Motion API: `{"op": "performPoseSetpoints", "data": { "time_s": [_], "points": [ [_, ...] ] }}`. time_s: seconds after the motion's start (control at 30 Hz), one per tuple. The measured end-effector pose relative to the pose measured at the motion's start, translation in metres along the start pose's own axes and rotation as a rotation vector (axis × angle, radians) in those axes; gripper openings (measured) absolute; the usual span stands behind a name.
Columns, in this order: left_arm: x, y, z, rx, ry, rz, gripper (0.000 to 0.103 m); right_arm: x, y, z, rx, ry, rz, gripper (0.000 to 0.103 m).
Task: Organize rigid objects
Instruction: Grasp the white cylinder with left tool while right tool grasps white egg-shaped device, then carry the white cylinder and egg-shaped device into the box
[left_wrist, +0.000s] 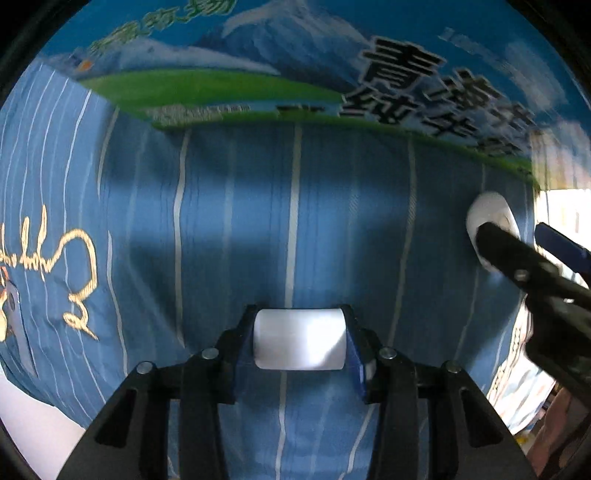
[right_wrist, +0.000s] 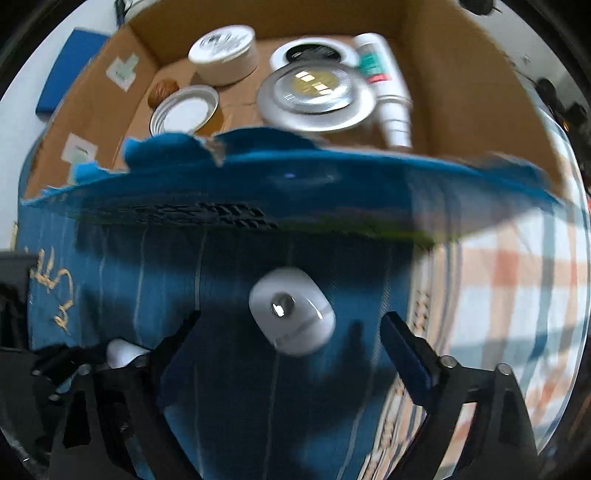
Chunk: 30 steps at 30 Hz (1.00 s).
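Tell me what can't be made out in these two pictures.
- White cylinder, left wrist view: its ends are covered by the left gripper pads.
- White oval device, right wrist view: motion blur hides its markings.
- Cardboard box: its blue front wall hides the near floor.

white cylinder (left_wrist: 300, 339): clamped sideways | white oval case (right_wrist: 291, 311): flat on blue cloth

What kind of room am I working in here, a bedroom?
Likely a bedroom or other home room: striped blue bedding with embroidery, plaid fabric beside it, and a cardboard box of household jars and lids.
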<state>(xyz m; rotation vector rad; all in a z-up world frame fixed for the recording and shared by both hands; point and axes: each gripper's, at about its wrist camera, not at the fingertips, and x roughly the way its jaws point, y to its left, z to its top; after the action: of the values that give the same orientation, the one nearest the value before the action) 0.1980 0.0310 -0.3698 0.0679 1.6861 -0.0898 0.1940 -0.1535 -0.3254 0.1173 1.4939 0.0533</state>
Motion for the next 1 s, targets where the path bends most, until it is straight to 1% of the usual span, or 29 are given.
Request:
{"op": "performPoseSetpoints", "data": {
  "time_s": [0.03,0.07,0.1,0.13,0.17,0.27,0.33,0.43,0.53,0.6,0.73,0.83,0.87,0.93,1.0],
  "points": [
    [0.002,0.000,0.001,0.001,0.000,0.004,0.040,0.005,0.002,0.002,-0.010,0.010,-0.011,0.084],
    [0.001,0.001,0.005,0.002,0.001,0.004,0.040,0.012,0.005,0.005,-0.018,0.027,-0.026,0.069],
    [0.001,0.003,0.009,0.002,0.002,0.004,0.040,0.017,0.006,0.005,-0.017,0.042,-0.033,0.061],
    [0.001,0.003,0.009,0.001,0.001,0.004,0.040,0.022,0.006,0.005,-0.013,0.061,-0.036,0.057],
    [0.003,-0.002,0.010,0.002,-0.001,0.005,0.040,0.026,0.007,0.004,-0.004,0.074,-0.036,0.057],
    [0.003,-0.004,0.008,0.011,-0.008,0.015,0.040,0.026,0.009,-0.004,0.001,0.078,-0.065,0.056],
    [0.003,-0.007,0.005,0.020,-0.011,0.025,0.040,0.027,0.006,-0.017,0.036,0.116,-0.064,0.056],
    [0.010,-0.014,-0.015,0.038,-0.011,0.034,0.040,0.028,-0.004,-0.044,0.121,0.185,-0.030,0.056],
    [0.017,-0.021,-0.028,0.056,-0.007,0.044,0.040,0.028,-0.014,-0.067,0.200,0.236,0.007,0.056],
    [0.019,-0.025,-0.033,0.065,-0.021,0.060,0.040,0.028,-0.017,-0.073,0.224,0.232,0.013,0.057],
    [0.021,-0.030,-0.036,0.066,-0.024,0.064,0.040,0.030,-0.014,-0.068,0.222,0.235,-0.006,0.058],
    [0.010,-0.038,-0.038,0.060,-0.026,0.058,0.040,0.030,-0.005,-0.066,0.204,0.219,-0.034,0.057],
    [0.006,-0.034,-0.038,0.059,-0.025,0.049,0.040,0.029,0.000,-0.069,0.198,0.212,-0.037,0.057],
    [-0.001,-0.036,-0.043,0.067,-0.032,0.035,0.040,0.027,0.000,-0.075,0.193,0.209,-0.030,0.057],
    [-0.016,-0.035,-0.043,0.081,-0.048,0.027,0.040,0.021,0.000,-0.085,0.196,0.202,-0.021,0.057]
  ]
}}
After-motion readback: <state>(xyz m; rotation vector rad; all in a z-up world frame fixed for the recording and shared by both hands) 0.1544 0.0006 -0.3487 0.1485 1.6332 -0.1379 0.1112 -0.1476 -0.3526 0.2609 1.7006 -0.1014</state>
